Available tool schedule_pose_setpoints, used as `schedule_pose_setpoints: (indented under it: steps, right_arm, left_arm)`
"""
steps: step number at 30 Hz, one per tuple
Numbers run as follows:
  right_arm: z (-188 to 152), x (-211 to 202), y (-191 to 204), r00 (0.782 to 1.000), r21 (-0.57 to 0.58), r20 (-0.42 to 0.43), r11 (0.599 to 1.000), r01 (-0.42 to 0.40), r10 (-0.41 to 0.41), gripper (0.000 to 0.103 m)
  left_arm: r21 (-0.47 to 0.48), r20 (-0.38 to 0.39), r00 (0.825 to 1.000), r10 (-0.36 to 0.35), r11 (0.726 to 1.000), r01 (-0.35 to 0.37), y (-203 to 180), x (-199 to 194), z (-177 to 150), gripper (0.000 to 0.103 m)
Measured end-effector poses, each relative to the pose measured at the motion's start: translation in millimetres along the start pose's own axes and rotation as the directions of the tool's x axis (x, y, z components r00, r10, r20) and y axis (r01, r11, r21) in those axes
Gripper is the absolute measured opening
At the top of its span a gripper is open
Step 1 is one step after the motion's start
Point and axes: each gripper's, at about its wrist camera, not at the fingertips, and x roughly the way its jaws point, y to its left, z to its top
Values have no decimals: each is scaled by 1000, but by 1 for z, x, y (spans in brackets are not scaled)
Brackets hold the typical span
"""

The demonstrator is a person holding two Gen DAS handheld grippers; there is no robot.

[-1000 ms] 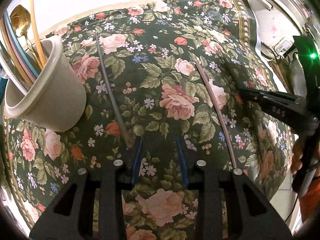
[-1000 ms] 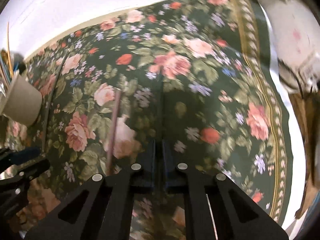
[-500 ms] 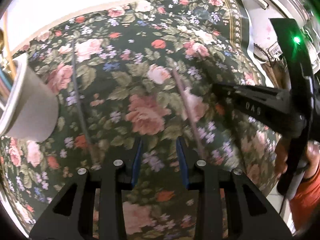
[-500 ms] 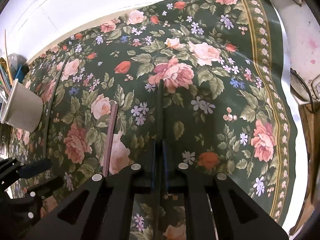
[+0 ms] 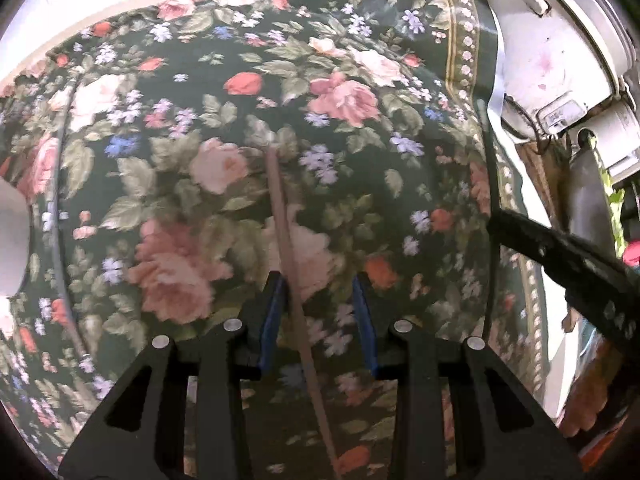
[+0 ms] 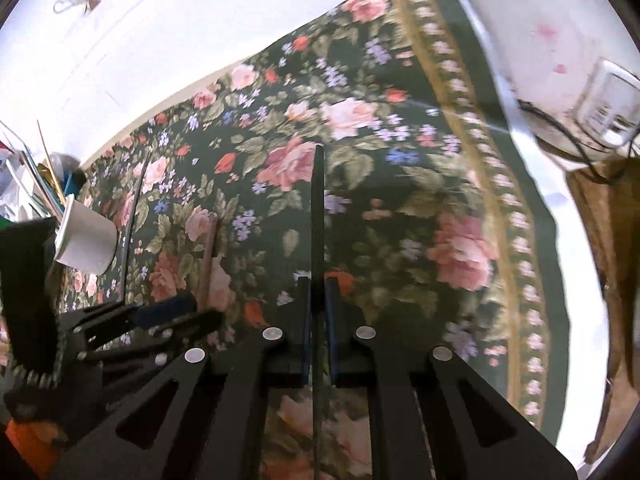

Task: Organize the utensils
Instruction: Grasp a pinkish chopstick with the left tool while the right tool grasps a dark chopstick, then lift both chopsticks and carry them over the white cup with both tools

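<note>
My left gripper [image 5: 318,292] hangs open low over the floral tablecloth [image 5: 320,100]. A brown chopstick [image 5: 286,232] lies on the cloth between its blue pads, closer to the left pad and touching neither. My right gripper [image 6: 318,284] is shut on a dark chopstick [image 6: 318,220], which sticks out forward above the cloth. In the left wrist view the right gripper [image 5: 560,256] and that dark chopstick [image 5: 490,200] sit at the right. A white utensil cup [image 6: 86,240] stands at the far left, and another dark chopstick [image 6: 134,208] lies beside it.
A white appliance [image 5: 560,60] with cables stands past the cloth's right border. The table's white edge [image 6: 576,240] runs down the right, with wooden furniture [image 6: 616,220] beyond it. A white wall is behind. Several utensils stand in the cup.
My left gripper slid right, away from the cup and the dark chopstick beside it, and now straddles the brown chopstick. The right gripper rose with its dark chopstick.
</note>
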Motion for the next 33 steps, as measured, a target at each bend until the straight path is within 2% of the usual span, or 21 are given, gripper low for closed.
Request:
schedule_pose_setpoints:
  steps: [4,10,15,17,18,19,22,27,33]
  right_arm:
    - [-2,-11,-12,1000,9,19,1000,-2,1,6]
    - [-5,-22,-24,999,5,36,1000,-4,4,6]
    - [-7,-27,-25,999,-3,49,1000,-6,6,6]
    - [-7,-29,-24,999,-7,54,1000,-7,8,6]
    - [-8,-30,-23,998,-11,56,1000,-8,9,6]
    - [-8,-31,-22,998,-16,58,1000,-9,10,6]
    - [-8,-33,-16,998,-25,66,1000,-12,14,6]
    - [-10,-35,-5,997,-34,75,999,-18,20,6]
    - [-8,-42,12,995,-52,97,998,-26,31,6]
  left_arm:
    - [-8,-1,1000,-7,1000,7,-13,7,9,33]
    - [32,12,998,66,997,-66,-33,15,15,33]
    - [20,31,996,82,996,-83,-33,16,15,32]
    - [17,33,996,88,996,-89,-35,16,16,23]
    - [14,36,994,102,995,-103,-33,15,15,13]
    - [14,36,994,104,994,-105,-30,14,15,9]
    - [-5,34,997,62,998,-62,-23,12,14,5]
    - [17,36,999,37,999,-38,-20,8,9,4]
    - [23,86,996,17,1000,-19,-12,-19,-1,4]
